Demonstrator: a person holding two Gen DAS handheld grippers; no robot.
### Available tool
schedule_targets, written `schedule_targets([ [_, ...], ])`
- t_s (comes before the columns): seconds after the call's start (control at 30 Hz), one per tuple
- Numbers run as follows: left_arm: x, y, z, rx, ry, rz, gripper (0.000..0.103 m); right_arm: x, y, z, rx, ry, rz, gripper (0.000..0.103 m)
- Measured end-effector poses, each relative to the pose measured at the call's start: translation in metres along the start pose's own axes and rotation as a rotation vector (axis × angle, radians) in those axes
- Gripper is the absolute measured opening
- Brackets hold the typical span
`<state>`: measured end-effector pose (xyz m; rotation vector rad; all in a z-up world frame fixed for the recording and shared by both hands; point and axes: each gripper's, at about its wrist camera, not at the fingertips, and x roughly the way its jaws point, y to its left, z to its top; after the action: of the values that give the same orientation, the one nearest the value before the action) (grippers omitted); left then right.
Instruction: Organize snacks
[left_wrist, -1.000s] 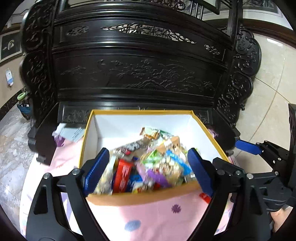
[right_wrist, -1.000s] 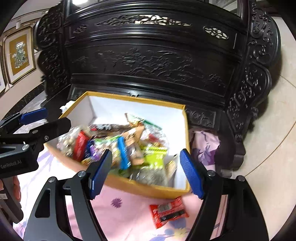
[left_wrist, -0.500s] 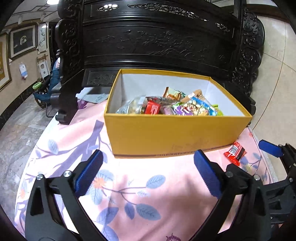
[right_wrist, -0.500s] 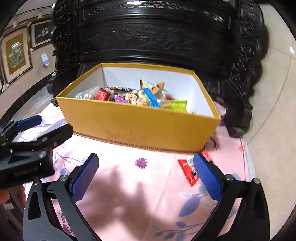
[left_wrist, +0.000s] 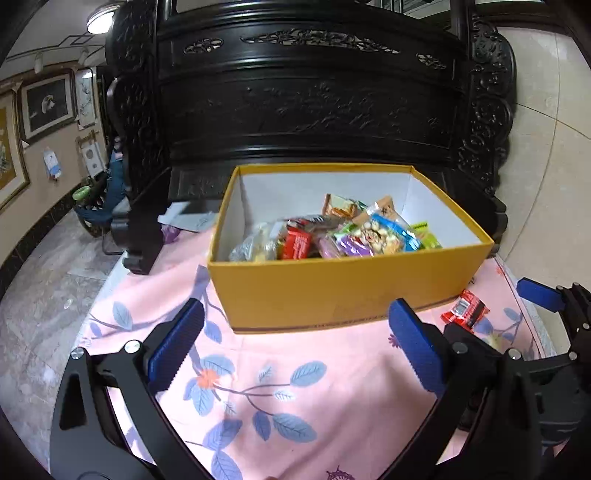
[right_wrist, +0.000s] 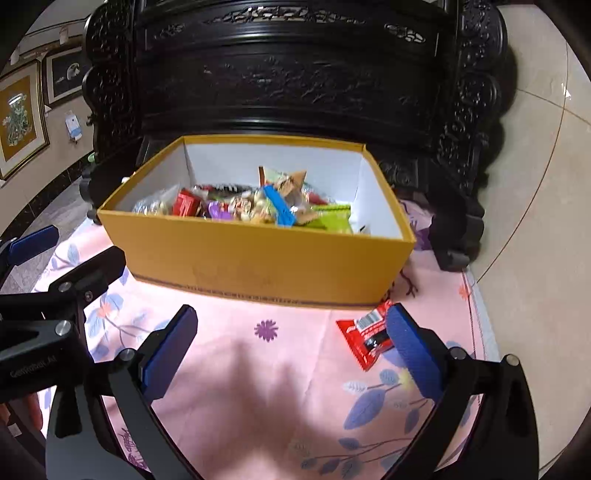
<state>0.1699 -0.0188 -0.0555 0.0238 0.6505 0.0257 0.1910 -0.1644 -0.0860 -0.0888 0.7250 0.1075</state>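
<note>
Framed pictures (left_wrist: 44, 107) on the left wall, marble floor (left_wrist: 40, 306), pink floral cloth (left_wrist: 280, 384) over the tabletop. Yellow box (left_wrist: 332, 288) of snacks (left_wrist: 332, 236) sits mid-cloth before dark carved furniture (left_wrist: 314, 99); red packet (right_wrist: 367, 338) lies right of it. Left gripper (left_wrist: 295, 347) and right gripper (right_wrist: 291, 349) both gape wide, empty.

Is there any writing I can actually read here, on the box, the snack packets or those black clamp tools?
"GenRobot.AI": faint, on the black body of the left gripper in the right wrist view.
Yellow box: a printed line along the bottom of its front, too blurred to read.
Red packet on the cloth: label too small to read.
Snacks in the box: print unreadable.
</note>
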Motion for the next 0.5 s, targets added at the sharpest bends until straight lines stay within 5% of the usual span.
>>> schedule_targets([
  [0.27, 0.015, 0.001, 0.029, -0.024, 0.005, 0.127, 0.101, 0.007, -0.001, 0.029, -0.019, -0.027, 0.017, 0.102],
  [0.5, 0.029, 0.003, 0.054, -0.035, 0.079, 0.058, 0.101, 0.019, -0.002, 0.053, -0.014, 0.031, 0.022, 0.102],
])
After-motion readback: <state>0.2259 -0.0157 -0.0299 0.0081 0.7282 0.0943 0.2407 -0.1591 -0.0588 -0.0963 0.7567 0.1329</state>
